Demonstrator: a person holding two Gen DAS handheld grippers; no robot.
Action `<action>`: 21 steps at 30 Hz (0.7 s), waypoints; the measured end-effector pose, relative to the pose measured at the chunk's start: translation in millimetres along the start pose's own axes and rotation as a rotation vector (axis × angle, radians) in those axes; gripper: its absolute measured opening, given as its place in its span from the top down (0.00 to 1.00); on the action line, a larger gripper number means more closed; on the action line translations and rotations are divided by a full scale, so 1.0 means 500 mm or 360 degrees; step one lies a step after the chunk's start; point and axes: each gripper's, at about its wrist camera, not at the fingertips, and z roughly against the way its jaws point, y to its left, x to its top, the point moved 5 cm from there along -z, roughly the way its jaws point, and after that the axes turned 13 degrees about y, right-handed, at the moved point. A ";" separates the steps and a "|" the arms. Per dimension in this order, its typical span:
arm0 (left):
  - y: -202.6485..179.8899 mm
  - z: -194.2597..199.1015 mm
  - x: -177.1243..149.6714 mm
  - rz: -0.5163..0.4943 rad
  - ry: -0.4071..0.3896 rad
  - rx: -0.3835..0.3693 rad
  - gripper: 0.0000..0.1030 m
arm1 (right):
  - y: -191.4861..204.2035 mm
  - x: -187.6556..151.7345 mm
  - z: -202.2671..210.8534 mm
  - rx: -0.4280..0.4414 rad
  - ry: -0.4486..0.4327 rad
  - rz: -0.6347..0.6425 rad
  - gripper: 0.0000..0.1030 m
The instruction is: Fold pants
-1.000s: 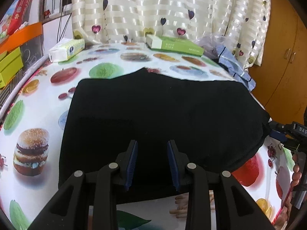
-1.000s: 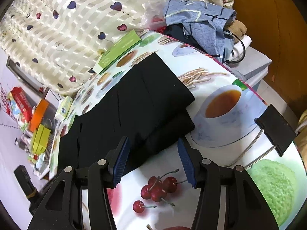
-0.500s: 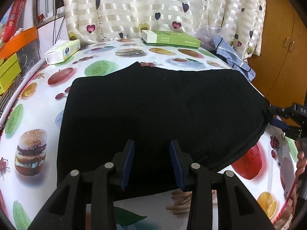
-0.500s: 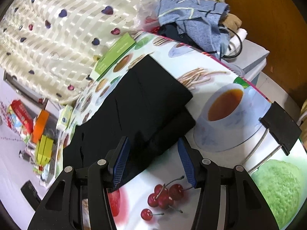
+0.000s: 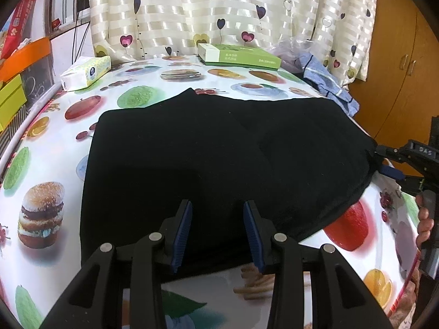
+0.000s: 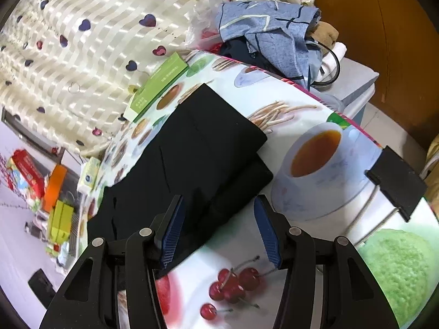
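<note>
- Black pants (image 5: 219, 159) lie folded in a thick flat block on the printed tablecloth (image 5: 46, 164), with a tissue pack (image 5: 85, 72) far at the left corner.
- Left gripper (image 5: 216, 229) hangs over the near edge of the pants; its jaws are parted and nothing is between them.
- Right gripper (image 6: 219, 226) hovers at the right end of the pants, jaws wide, holding nothing.
- I judge one fold is done. The next fold needs both grippers to pinch an edge and carry it across.
</note>
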 end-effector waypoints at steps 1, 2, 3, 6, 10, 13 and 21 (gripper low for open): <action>0.000 0.005 -0.004 0.0001 -0.0010 -0.0021 0.60 | 0.001 -0.003 0.004 -0.0031 -0.0004 0.0032 0.48; -0.002 0.008 -0.007 -0.0004 -0.0015 -0.0042 0.60 | 0.002 -0.007 0.010 -0.0074 -0.0024 0.0064 0.48; -0.007 0.011 -0.010 -0.0020 -0.0019 -0.0075 0.60 | 0.000 -0.009 0.016 -0.0108 -0.0048 0.0090 0.48; -0.015 0.018 -0.007 -0.0044 -0.0048 -0.0114 0.60 | -0.012 -0.007 0.023 -0.0134 -0.0079 0.0116 0.48; -0.007 0.014 0.017 -0.0014 -0.0070 -0.0075 0.60 | -0.030 -0.004 0.015 0.0067 -0.0003 -0.0010 0.48; -0.004 -0.007 0.026 -0.0011 -0.0023 -0.0058 0.60 | -0.020 0.001 0.004 0.0144 0.0045 -0.0038 0.48; -0.016 -0.017 0.021 -0.0066 0.0022 -0.0026 0.60 | -0.004 0.047 -0.024 0.0095 0.0031 -0.0181 0.48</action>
